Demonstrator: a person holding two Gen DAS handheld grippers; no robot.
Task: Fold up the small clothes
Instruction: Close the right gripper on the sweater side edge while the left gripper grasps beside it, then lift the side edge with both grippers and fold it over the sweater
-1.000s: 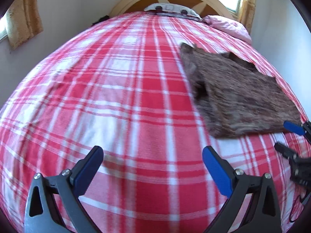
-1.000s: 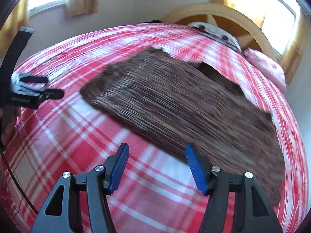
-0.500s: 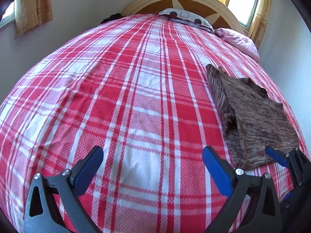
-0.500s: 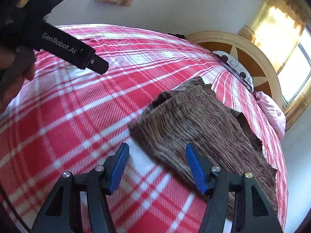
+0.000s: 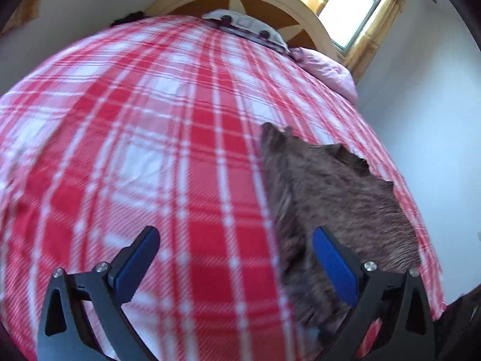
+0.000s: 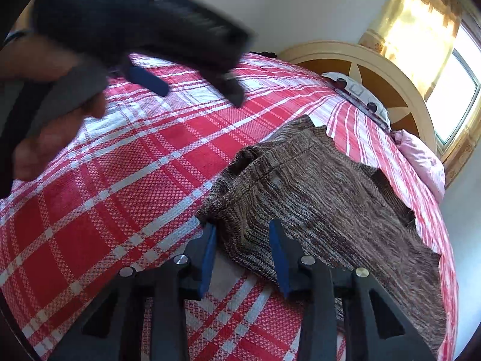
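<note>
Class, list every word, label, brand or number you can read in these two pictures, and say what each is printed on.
None can be read.
Left tongs: a white mark on the body, at the top edge of the right wrist view, cut off and blurred, unreadable.
Pillow: printed pattern, too small to tell letters.

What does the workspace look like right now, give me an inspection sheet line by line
Surface: bed with a red and white plaid blanket, spread fairly flat.
Job's things: brown knit garment lying on the blanket, near corner rumpled.
Clutter: grey patterned pillow and pink pillow at the head end.
Grippers: left gripper jaws wide apart, above the blanket at the garment's edge; right gripper jaws apart, straddling the garment's near corner, grip not closed.
Cables: nothing seen.
Surroundings: arched wooden headboard, bright window with yellow curtains, pale walls.
</note>
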